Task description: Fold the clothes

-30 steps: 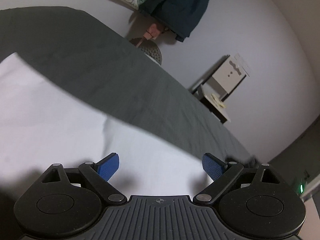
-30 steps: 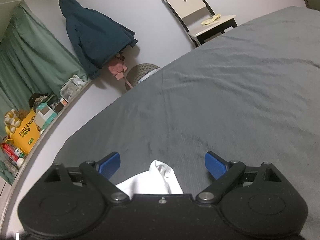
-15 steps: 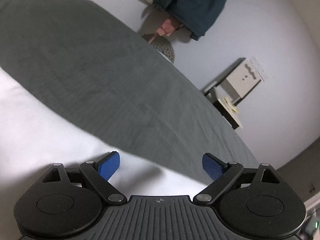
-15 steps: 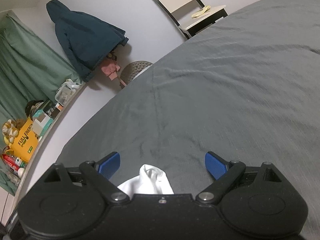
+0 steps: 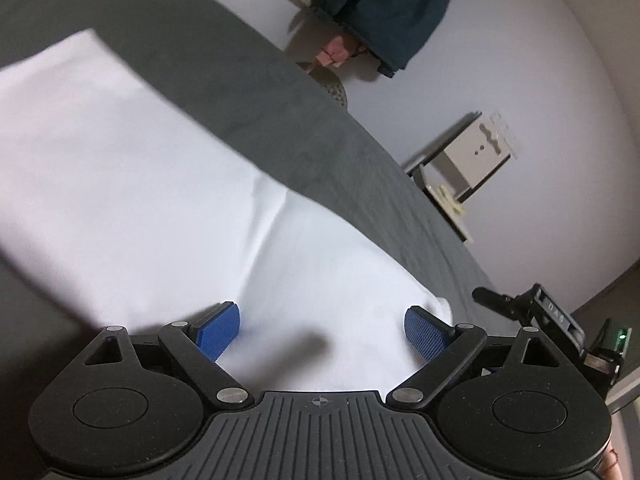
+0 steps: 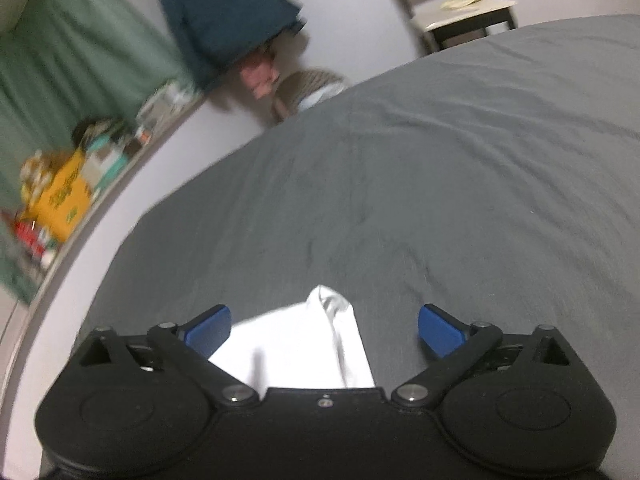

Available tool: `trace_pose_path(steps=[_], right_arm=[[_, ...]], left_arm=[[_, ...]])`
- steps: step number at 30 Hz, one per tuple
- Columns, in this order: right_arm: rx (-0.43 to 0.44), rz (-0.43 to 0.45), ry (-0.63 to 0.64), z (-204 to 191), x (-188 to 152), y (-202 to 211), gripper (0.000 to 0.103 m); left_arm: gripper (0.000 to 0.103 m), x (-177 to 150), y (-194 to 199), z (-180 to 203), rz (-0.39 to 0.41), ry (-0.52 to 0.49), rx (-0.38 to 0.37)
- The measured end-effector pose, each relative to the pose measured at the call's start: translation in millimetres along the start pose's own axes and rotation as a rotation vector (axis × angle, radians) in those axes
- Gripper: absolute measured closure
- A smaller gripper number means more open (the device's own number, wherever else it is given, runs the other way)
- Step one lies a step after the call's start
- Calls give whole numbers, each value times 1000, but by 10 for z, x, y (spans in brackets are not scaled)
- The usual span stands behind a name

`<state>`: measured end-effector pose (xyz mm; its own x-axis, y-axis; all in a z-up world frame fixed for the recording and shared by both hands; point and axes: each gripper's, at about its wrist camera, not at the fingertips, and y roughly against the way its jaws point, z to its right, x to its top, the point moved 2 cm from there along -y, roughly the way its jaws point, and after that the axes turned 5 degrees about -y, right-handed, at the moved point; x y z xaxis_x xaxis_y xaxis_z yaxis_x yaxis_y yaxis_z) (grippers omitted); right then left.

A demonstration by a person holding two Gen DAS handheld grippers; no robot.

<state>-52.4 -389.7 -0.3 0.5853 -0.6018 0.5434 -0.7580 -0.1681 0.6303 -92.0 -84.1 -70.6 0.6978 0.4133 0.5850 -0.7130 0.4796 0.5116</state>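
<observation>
A white garment [image 5: 168, 184] lies spread on the grey bed [image 5: 224, 80], and the step in hand looks like the pause between folds: both claws hang over the cloth with nothing gripped. The left claw [image 5: 322, 334] stands wide open, its blue pads [image 5: 218, 330] apart above the near edge of the garment and not pinching it. The right claw [image 6: 324, 330] has its jaws opening to full width; a corner of the garment [image 6: 320, 344] sits between them but neither pad presses on it. My guess is that the next move calls for each claw to come down on an edge or corner, close on the fabric, and carry it across toward 12 o'clock to make a fold. The left view shows most of the garment, running flat from 6 up toward 10 o'clock, with a soft crease through its middle, and part of the other tool at 4 o'clock. The right view shows only that one peaked corner at 6 o'clock, but also the open stretch of bed beyond it and the cluttered shelf [image 6: 68, 188] at 9 o'clock.
</observation>
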Motion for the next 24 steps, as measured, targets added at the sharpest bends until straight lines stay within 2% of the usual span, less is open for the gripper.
trace_pose_path(steps=[3, 5, 8, 11, 13, 15, 17, 18, 20, 22, 23, 24], right_arm=[[4, -42, 25, 27, 96, 162, 0], [62, -115, 19, 66, 136, 217, 0], [105, -228, 70, 84, 111, 208, 1], [93, -302, 127, 104, 69, 156, 3], [103, -342, 113, 154, 54, 95, 10], [140, -374, 115, 186, 40, 31, 22], [164, -410, 131, 205, -1, -51, 24], [164, -426, 143, 217, -28, -98, 29], [197, -429, 177, 212, -56, -123, 29], [251, -446, 158, 225, -38, -138, 45], [264, -456, 134, 254, -26, -160, 57], [274, -466, 110, 288, -15, -185, 57]], left_arm=[[10, -104, 85, -36, -21, 12, -24], [10, -165, 117, -76, -51, 34, -45], [10, -229, 163, -156, -104, 68, -71], [10, -205, 299, -170, -101, 52, -110], [10, -119, 432, -155, -70, 3, -148], [10, 15, 551, -144, -49, -60, -171], [10, 184, 667, -152, -30, -131, -181], [10, 275, 724, -163, -22, -167, -183], [10, 468, 818, -219, -10, -222, -178], [10, 674, 891, -320, -1, -262, -180], [10, 778, 920, -379, 3, -279, -177], [10, 888, 932, -439, 1, -297, -170]])
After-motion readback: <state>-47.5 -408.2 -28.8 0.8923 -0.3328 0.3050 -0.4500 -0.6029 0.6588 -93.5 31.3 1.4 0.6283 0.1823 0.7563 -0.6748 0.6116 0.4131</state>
